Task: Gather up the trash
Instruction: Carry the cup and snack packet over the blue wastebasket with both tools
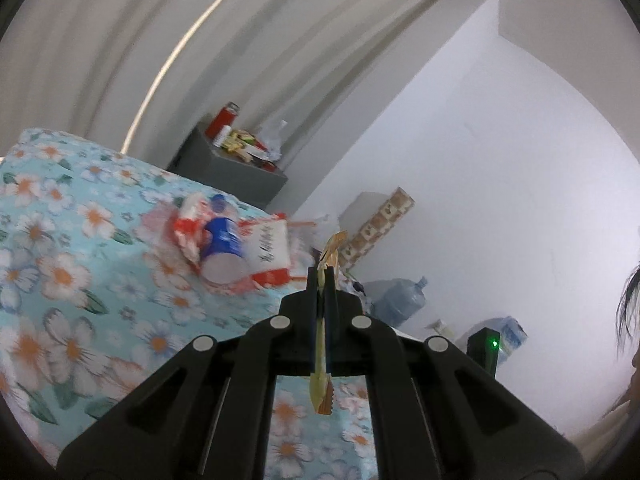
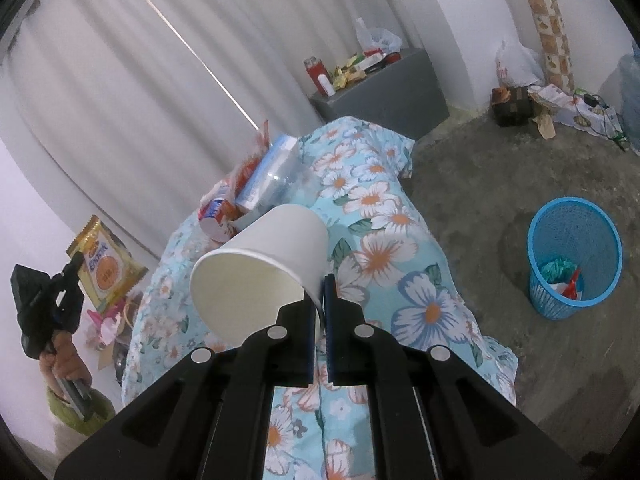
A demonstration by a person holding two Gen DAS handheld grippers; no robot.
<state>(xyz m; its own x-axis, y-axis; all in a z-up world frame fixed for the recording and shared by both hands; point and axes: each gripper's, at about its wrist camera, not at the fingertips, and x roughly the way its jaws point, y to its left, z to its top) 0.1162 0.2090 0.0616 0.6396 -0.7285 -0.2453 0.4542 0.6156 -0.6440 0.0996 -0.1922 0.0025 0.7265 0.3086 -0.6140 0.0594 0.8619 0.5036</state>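
While my left tongs [image 1: 320, 276] are held up beside the bed [image 1: 72, 264], they are clamped flat on a yellow snack wrapper [image 1: 334, 250], which sticks out past the tips and hangs below them, clear of the floral bedcover. From the right wrist view, those same left tongs [image 2: 76, 260] appear at the far left, gripped by my hand [image 2: 66, 354], with the wrapper [image 2: 106, 264] lifted in front of the white wall. On the bed, further along, lies a heap of remaining trash [image 1: 232, 240]: a red-and-white packet, a blue can on its side and a white carton, touching one another. Behind the bed a grey cabinet [image 1: 236, 168] carries a red flask [image 1: 222, 118] and small clutter. My right tongs [image 2: 319, 280] are closed almost fully, pinching the rim wall of a white paper cup [image 2: 264, 264]; the cup is tilted, mouth toward the camera, raised above the bedcover [image 2: 380, 220]. To the far right, a blue mesh bin [image 2: 576, 256] stands upright on the concrete floor [image 2: 480, 180], well apart from the bed, with a few discarded items in its bottom.
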